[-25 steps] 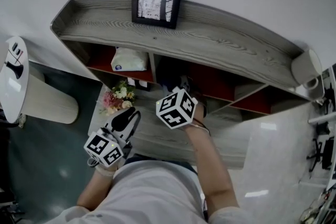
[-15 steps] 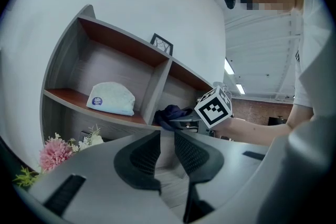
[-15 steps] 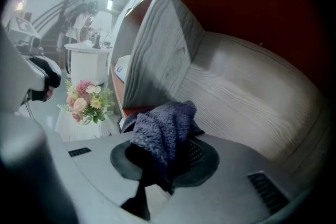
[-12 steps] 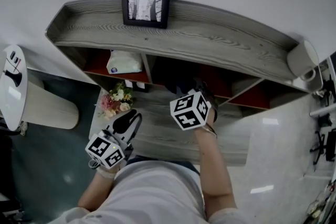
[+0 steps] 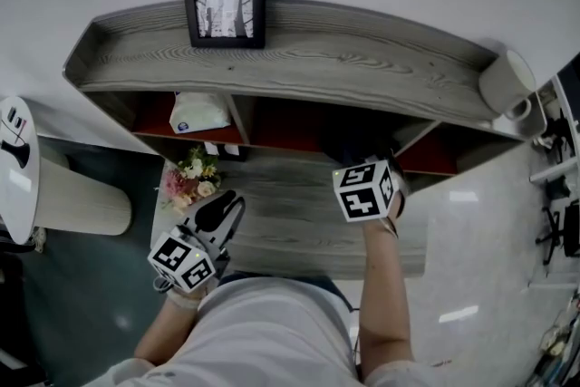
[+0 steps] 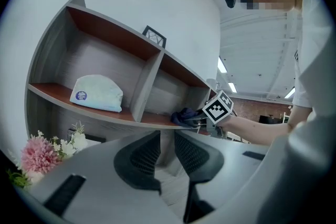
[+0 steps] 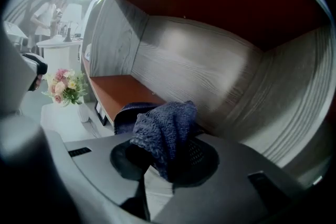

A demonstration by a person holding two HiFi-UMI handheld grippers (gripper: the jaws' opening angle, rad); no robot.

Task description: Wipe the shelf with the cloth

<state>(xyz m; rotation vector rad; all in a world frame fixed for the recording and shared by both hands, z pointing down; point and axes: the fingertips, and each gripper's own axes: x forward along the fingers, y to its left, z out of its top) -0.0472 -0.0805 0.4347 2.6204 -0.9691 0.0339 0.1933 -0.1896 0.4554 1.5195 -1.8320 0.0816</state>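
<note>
Right gripper view puts us directly behind the right gripper (image 7: 164, 161), whose jaws are pinched together on the cloth (image 7: 167, 128). The cloth is a dark blue knitted bundle that bulges up from between the pads and covers their tips. Just ahead of the jaws and a little to their left, a lower fold of the cloth lies at the front edge of the red-brown board (image 7: 123, 91) inside a compartment of the shelf (image 7: 210, 68). Beyond the jaws we see the compartment's grey wood-grain back wall, and above them its dark red ceiling. Far to the left of the jaws, outside the compartment, stands a bunch of flowers (image 7: 65, 86), and past it a person (image 7: 46, 12) shows in the blurred background. In the left gripper view, the left gripper (image 6: 167, 157) has its jaws a narrow gap apart with nothing between them; through the gap we see only grey shelf surface. Above and ahead of these jaws runs the same red-brown board. On it, up and to the left of the jaws, sits a pale tissue pack (image 6: 97, 94), with an upright divider between it and the next compartment. Up and to the right of the jaws is the right gripper's marker cube (image 6: 218, 107), with the cloth just to its left at the board's edge. On the shelf's top, high above the jaws, a picture frame (image 6: 155, 36) stands.
</note>
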